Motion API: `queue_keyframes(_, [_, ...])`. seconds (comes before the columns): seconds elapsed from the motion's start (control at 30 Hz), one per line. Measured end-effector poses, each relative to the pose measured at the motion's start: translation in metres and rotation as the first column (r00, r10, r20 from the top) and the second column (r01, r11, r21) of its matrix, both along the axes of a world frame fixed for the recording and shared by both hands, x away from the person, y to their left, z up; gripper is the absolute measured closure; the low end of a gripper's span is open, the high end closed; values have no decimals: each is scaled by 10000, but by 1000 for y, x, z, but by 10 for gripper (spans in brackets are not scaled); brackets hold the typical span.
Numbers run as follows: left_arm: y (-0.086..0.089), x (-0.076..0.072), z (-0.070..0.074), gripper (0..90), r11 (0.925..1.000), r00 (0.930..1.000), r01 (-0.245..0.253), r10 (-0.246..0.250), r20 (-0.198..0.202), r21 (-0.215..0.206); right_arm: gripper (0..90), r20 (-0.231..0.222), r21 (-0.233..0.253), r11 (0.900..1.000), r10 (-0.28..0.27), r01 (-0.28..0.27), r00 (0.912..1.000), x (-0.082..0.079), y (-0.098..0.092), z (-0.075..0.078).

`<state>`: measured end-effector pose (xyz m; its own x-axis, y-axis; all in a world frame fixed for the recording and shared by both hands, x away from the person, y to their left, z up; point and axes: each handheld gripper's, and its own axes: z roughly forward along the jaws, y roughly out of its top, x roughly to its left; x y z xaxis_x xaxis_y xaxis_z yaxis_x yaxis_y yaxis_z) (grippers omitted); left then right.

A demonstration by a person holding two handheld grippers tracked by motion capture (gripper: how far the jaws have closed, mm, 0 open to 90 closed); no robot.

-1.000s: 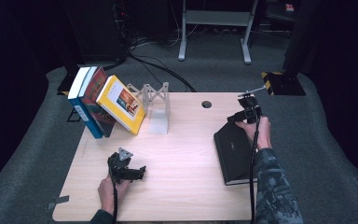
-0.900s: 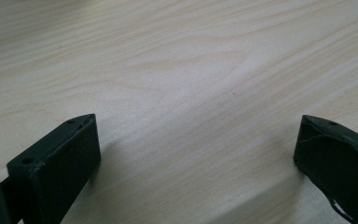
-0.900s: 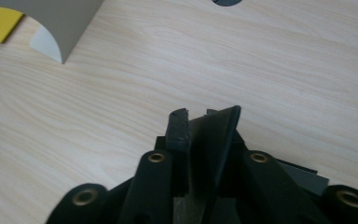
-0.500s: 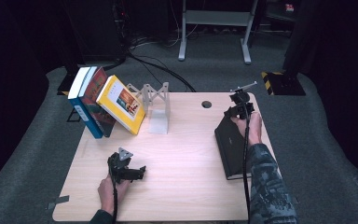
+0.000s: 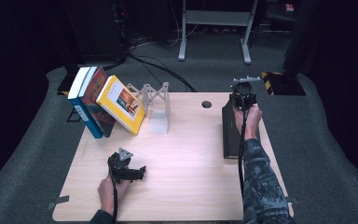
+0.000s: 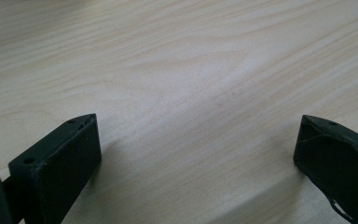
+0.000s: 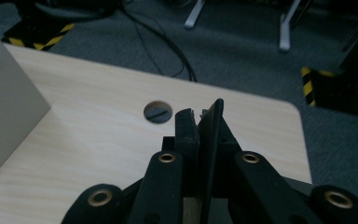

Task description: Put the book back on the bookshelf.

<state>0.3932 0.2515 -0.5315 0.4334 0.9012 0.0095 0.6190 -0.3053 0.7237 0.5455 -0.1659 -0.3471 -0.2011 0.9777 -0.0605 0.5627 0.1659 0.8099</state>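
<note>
My high view looks forward and down from above my side of the table [image 5: 186, 186], taking in the whole top and the floor past its far edge. My left gripper view sits very low and close, facing bare wood between its wide-apart jaws. My right gripper view looks along its closed jaws toward the far right corner; it shares the hole [image 7: 158, 111] [image 5: 206, 104] with the high view.

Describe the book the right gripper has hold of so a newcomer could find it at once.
On the pale wooden table, look to the right edge, away from the coloured books leaning by the white stand. There the right gripper pinches a black book tipped up on its edge; it is the one dark, plain-covered book, standing alone.
</note>
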Motion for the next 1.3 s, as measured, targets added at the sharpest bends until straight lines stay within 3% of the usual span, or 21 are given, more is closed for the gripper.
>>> queue_keyframes(0.13, [0, 0, 0, 4, 10000, 10000, 9, -9, 30, 8, 856, 833, -574, 9983, 177, -130, 9964, -12, 8, 0])
queue_keyframes(0.2, [0, 0, 0, 4, 10000, 10000, 13, -13, 30, 10, 856, 1292, -493, 9987, 217, -154, 9914, -23, 4, 0])
queue_keyframes(0.33, [0, 0, 0, 4, 10000, 10000, 25, -25, 11, 35, 855, 2469, -137, 9997, 216, -188, 9688, -57, -9, -3])
queue_keyframes(0.43, [0, 0, -1, 4, 10000, 10000, -21, 21, 71, -28, 854, 2789, -111, 9996, 292, -271, 9599, -79, -16, -5])
queue_keyframes(0.57, [-1, 0, -1, 4, 10000, 10000, -32, 33, 86, -42, 853, 2912, 57, 9992, 357, -391, 9560, -102, -23, -8])
queue_keyframes(0.67, [-1, 0, 0, 4, 10000, 10000, -28, 28, 58, -50, 852, 3306, 222, 9996, 114, -199, 9437, -116, -31, -12])
queue_keyframes(0.77, [-1, 0, -1, 6, 10000, 10000, -7, 8, 69, -55, 852, 3399, 238, 9996, 72, -163, 9405, -115, -31, -13])
queue_keyframes(0.97, [-1, 0, 0, 6, 10000, 10000, 0, 0, 65, -55, 851, 3137, -218, 9993, 344, -291, 9489, -102, -22, -10])
queue_keyframes(1.13, [-1, 0, 0, 6, 10000, 10000, 0, 0, 48, -60, 853, 3091, -385, 9988, 400, -296, 9502, -86, -15, -7])
queue_keyframes(1.23, [-1, 0, 0, 6, 10000, 10000, 5, -5, 44, -51, 853, 3160, -599, 9979, 437, -260, 9478, -74, -8, -6])
queue_keyframes(1.3, [-1, 0, 0, 6, 10000, 10000, 1, -1, 49, -58, 853, 3357, -648, 9977, 391, -183, 9412, -66, -4, -6])
